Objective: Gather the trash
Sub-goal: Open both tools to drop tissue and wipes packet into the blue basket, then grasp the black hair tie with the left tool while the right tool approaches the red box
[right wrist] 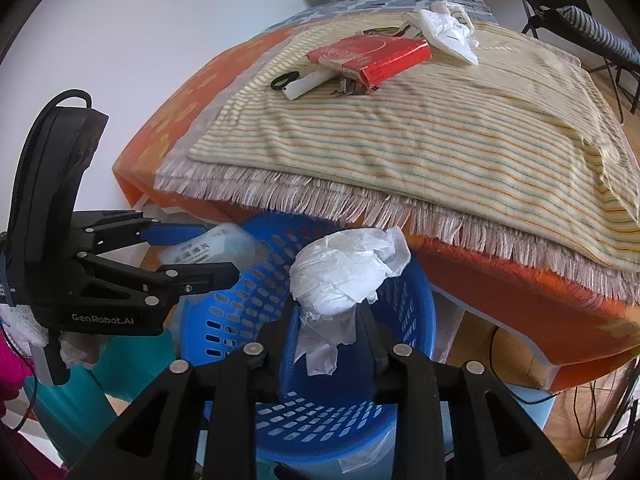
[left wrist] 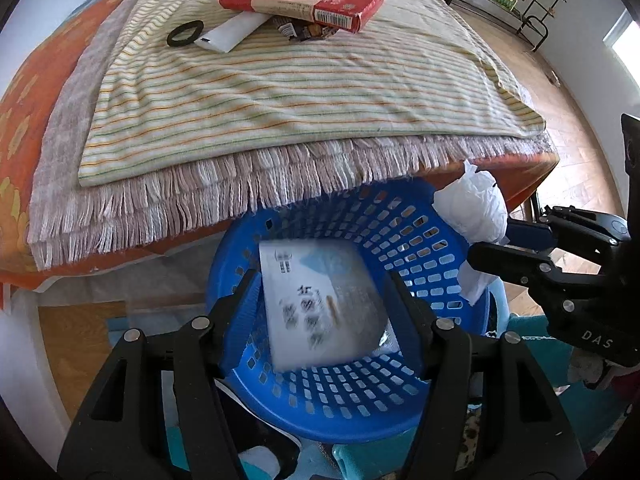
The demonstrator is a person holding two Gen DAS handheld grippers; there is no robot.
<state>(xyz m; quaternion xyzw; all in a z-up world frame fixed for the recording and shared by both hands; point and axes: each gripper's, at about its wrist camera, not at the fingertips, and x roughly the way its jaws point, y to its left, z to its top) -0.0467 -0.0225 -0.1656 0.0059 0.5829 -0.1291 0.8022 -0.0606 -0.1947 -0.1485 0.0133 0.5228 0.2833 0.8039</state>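
I see the striped cloth (left wrist: 280, 92) covering the worktop above the blue basket (left wrist: 360, 396); left hand-held gripper (left wrist: 324, 312) released over it, right hand-held gripper (right wrist: 328, 312) grasping crumpled tissue (right wrist: 340, 276).

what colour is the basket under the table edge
Blue, with rows of small slots in its wall. The basket shows best in the left wrist view.

1. The left gripper (left wrist: 320, 312) has black angular arms with round silver screws and blue pads on its fingers (left wrist: 240, 316).
2. Its side carries white lettering "GenRobot.AI", and a black cable loops behind its housing.
3. The right gripper (right wrist: 328, 320) has the same black linkage and silver screws; its side reads "DAS".
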